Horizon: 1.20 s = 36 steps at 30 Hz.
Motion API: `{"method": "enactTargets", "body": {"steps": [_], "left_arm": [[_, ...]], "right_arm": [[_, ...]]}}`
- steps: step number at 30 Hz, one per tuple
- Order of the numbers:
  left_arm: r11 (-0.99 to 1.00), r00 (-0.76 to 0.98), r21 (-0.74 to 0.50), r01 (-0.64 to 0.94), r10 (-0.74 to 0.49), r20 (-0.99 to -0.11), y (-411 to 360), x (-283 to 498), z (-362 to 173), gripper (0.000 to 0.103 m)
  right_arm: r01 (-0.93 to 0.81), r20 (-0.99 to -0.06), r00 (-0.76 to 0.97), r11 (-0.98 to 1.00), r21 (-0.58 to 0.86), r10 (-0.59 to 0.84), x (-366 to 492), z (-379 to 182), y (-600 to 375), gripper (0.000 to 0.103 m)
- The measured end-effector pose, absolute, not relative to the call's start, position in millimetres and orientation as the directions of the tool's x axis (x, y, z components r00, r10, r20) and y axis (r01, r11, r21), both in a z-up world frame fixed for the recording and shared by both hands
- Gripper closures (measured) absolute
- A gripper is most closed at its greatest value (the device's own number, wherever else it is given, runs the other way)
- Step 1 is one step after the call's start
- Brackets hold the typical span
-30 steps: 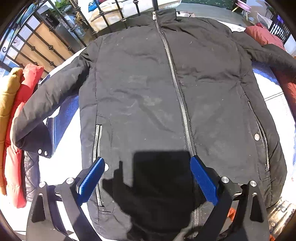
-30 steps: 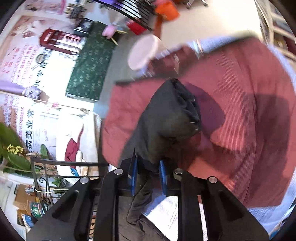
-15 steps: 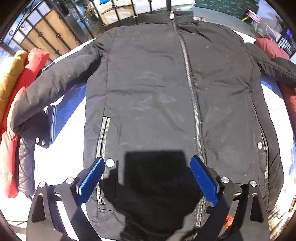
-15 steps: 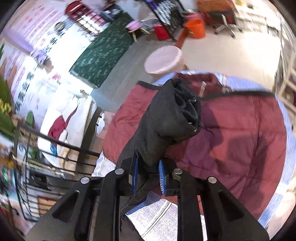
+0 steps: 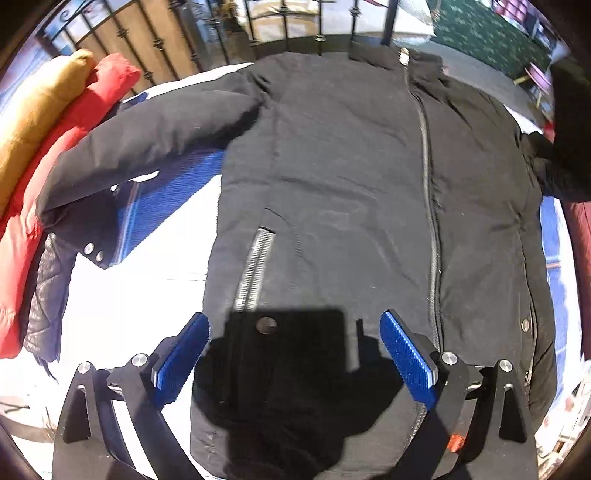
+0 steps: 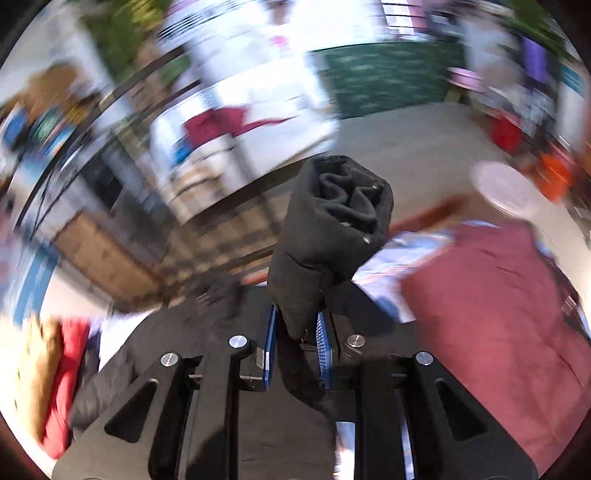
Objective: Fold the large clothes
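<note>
A large black zip-up jacket (image 5: 351,192) lies front up on a white and blue cloth (image 5: 155,280). Its left sleeve (image 5: 147,147) stretches out to the left. My left gripper (image 5: 295,332) hovers open above the jacket's lower front, blue pads wide apart, nothing between them. In the right wrist view my right gripper (image 6: 295,332) is shut on the black right sleeve (image 6: 332,229), whose cuff stands up past the pads. That lifted sleeve (image 5: 569,122) shows as a dark shape at the right edge of the left wrist view.
A red jacket (image 5: 62,147) and a mustard one (image 5: 33,110) lie at the left, with a dark quilted garment (image 5: 48,288) below them. A maroon garment (image 6: 498,306) lies to the right. A black metal railing (image 5: 258,33) runs behind.
My right gripper has swung the sleeve up and over from the maroon garment toward the jacket body, its view rolling and blurring. My left gripper has shifted left across the lower front.
</note>
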<state>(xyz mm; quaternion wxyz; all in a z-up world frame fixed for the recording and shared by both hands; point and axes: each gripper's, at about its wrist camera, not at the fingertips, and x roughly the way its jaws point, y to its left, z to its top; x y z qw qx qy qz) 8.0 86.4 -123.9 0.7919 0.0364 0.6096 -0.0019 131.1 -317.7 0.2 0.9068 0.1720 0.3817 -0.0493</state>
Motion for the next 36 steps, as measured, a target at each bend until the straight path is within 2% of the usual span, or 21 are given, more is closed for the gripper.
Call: {"method": "enactTargets", "body": {"steps": [9, 12, 16, 18, 19, 20, 22, 27, 30, 36], "left_arm": [[0.996, 0.233, 0.035, -0.086, 0.054, -0.971, 135.2, -0.2, -130.1, 0.011], [0.993, 0.221, 0.033, -0.114, 0.058, -0.974, 147.2, -3.5, -133.7, 0.011], [0.990, 0.209, 0.033, -0.136, 0.062, -0.976, 158.5, -6.2, -137.8, 0.011], [0.989, 0.199, 0.031, -0.146, 0.060, -0.978, 163.7, -7.1, -141.2, 0.011], [0.988, 0.194, 0.029, -0.150, 0.059, -0.979, 165.9, -6.9, -142.9, 0.011], [0.988, 0.192, 0.029, -0.152, 0.058, -0.980, 167.1, -8.3, -144.6, 0.011], [0.988, 0.186, 0.027, -0.153, 0.056, -0.981, 169.2, -7.7, -147.9, 0.011], [0.991, 0.186, 0.017, -0.135, 0.042, -0.982, 166.2, 6.1, -150.3, 0.011], [0.995, 0.209, 0.011, -0.102, 0.032, -0.977, 158.3, 19.0, -143.6, 0.011], [1.000, 0.263, 0.000, 0.007, -0.001, -0.965, 131.3, 61.8, -127.9, 0.011]], "right_arm": [[-0.099, -0.747, 0.583, 0.941, 0.325, 0.319, 196.5, -28.8, -110.3, 0.083], [-0.157, -0.789, 0.525, 0.948, 0.277, 0.318, 203.7, -57.1, -50.2, 0.083], [-0.153, -0.863, 0.430, 0.963, 0.220, 0.265, 212.5, -99.5, -13.2, 0.080], [-0.159, -0.891, 0.390, 0.970, 0.185, 0.234, 210.3, -119.1, -4.4, 0.073], [-0.163, -0.897, 0.377, 0.970, 0.180, 0.230, 210.6, -125.5, -1.7, 0.063], [-0.166, -0.902, 0.366, 0.970, 0.179, 0.229, 208.7, -131.4, 0.3, 0.048], [-0.168, -0.908, 0.360, 0.972, 0.165, 0.216, 204.9, -132.8, 2.6, 0.030], [-0.285, -0.890, 0.372, 0.945, 0.160, 0.263, 182.0, -112.2, 9.1, 0.029], [-0.284, -0.869, 0.421, 0.948, 0.147, 0.261, 167.6, -104.3, -10.9, 0.028], [-0.019, -0.913, 0.395, 0.995, 0.102, 0.101, 158.6, -135.0, -117.8, 0.028]]}}
